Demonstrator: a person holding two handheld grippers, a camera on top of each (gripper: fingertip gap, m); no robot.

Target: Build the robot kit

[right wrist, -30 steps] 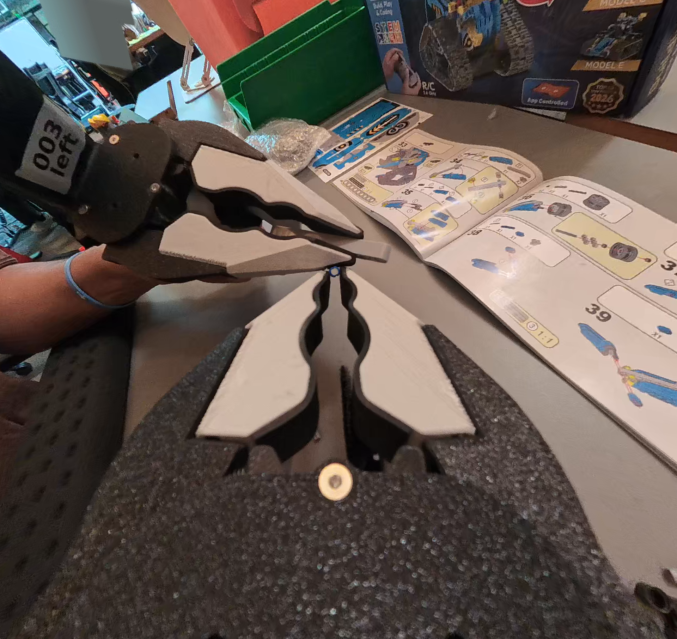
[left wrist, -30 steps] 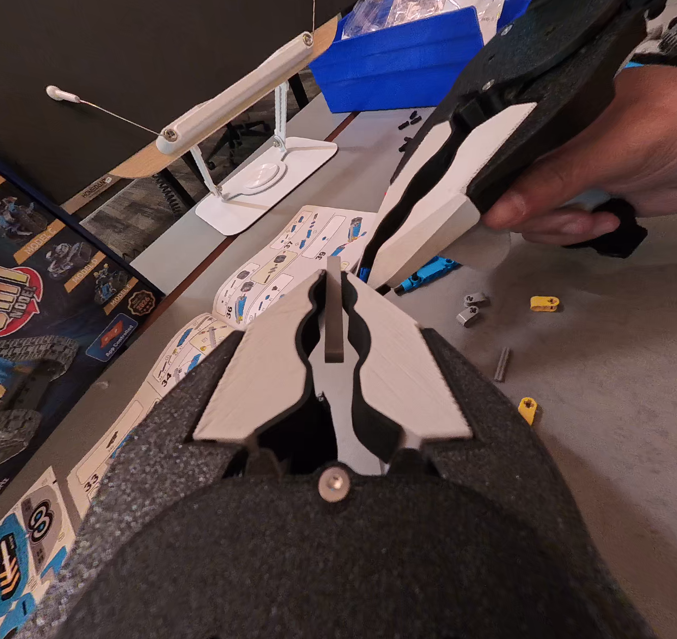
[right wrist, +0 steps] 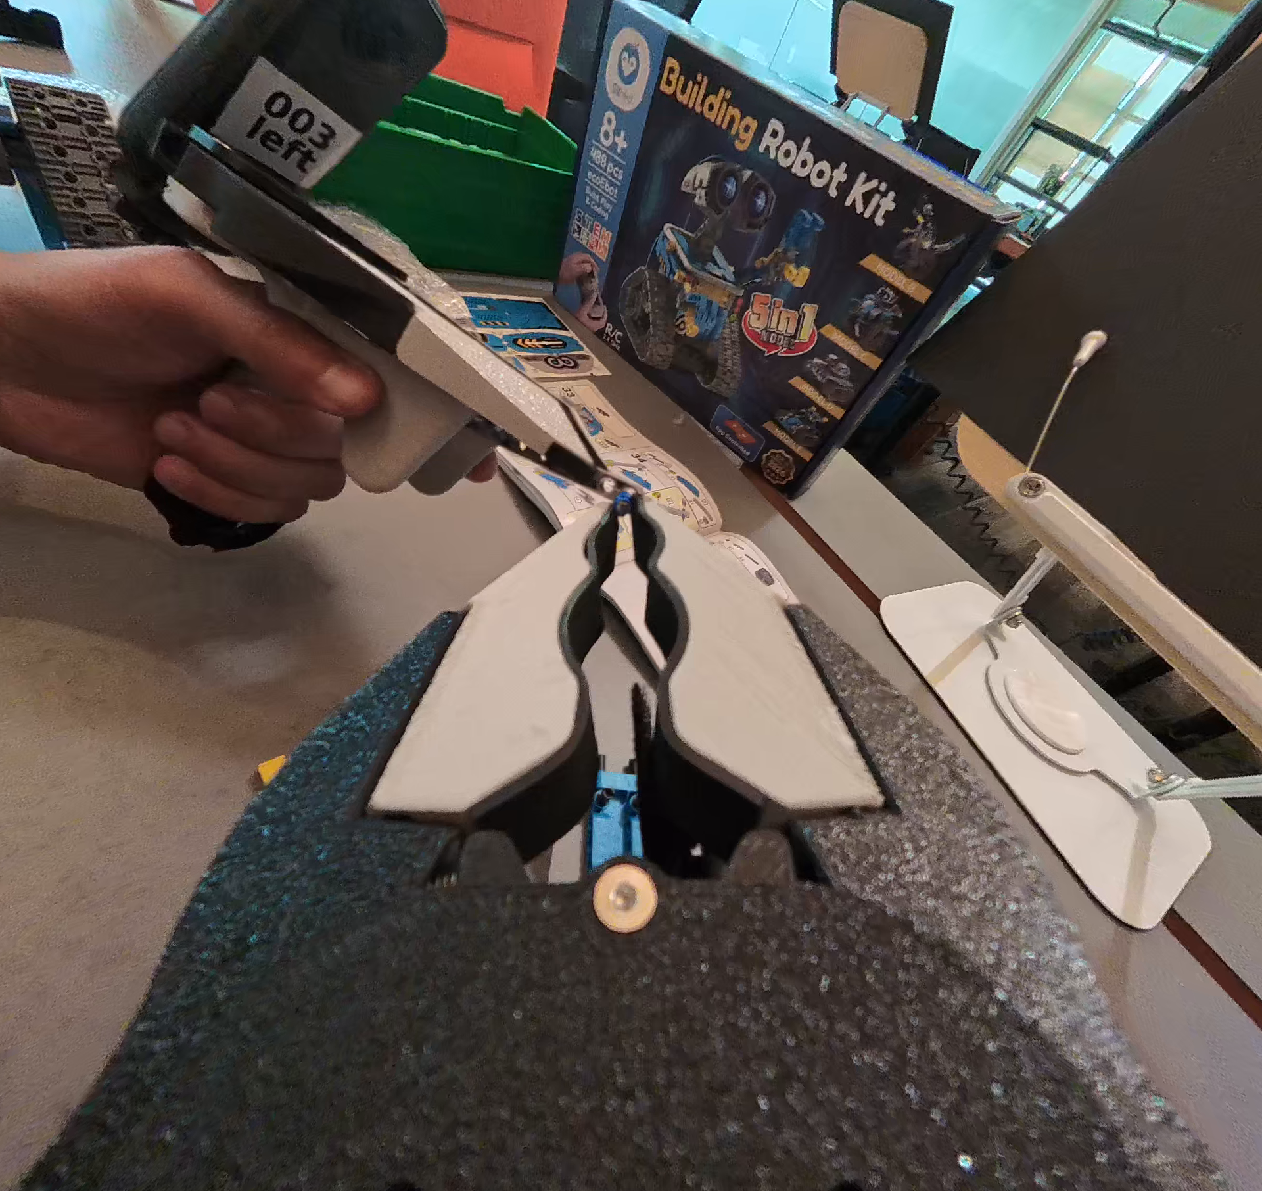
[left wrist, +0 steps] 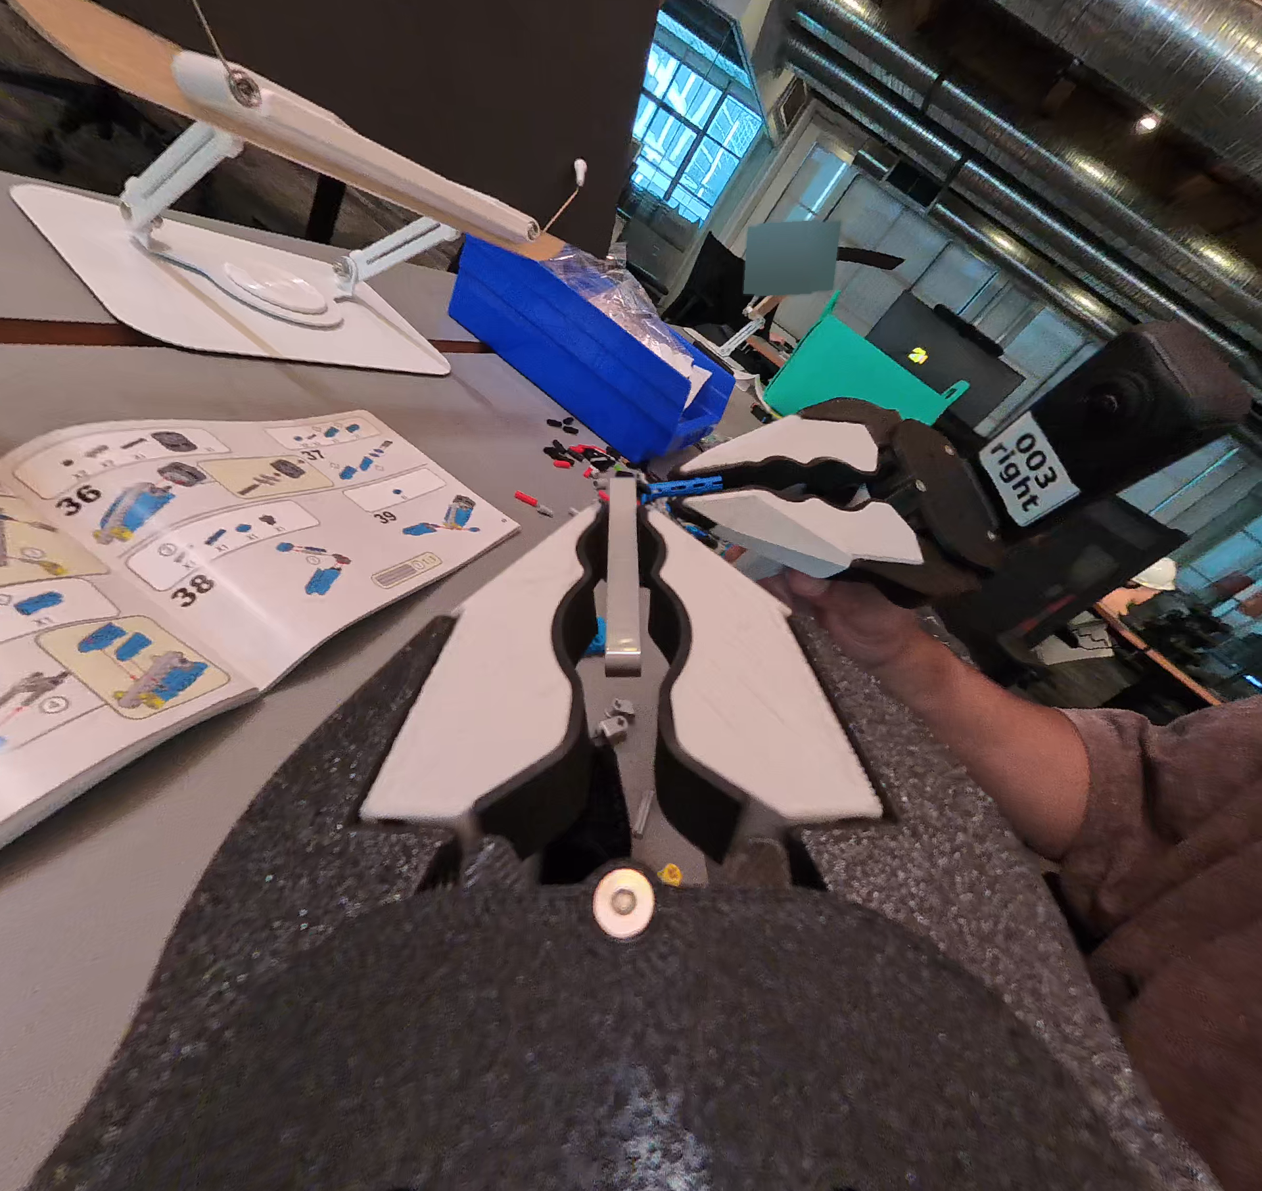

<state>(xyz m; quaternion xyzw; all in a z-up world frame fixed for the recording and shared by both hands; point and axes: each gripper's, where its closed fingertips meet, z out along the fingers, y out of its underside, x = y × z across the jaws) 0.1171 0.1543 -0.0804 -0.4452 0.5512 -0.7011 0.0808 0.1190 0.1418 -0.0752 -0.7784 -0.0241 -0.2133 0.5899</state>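
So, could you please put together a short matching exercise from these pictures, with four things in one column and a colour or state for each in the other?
Things:
1. grey bar
2. blue beam
3. plastic bin
4. booklet

Colour or state:
A. lying open on the table
B. pinched in the left tongs
C. pinched in the right tongs
D. blue, with a clear bag in it

Pairs: 1-B, 2-C, 3-D, 4-A
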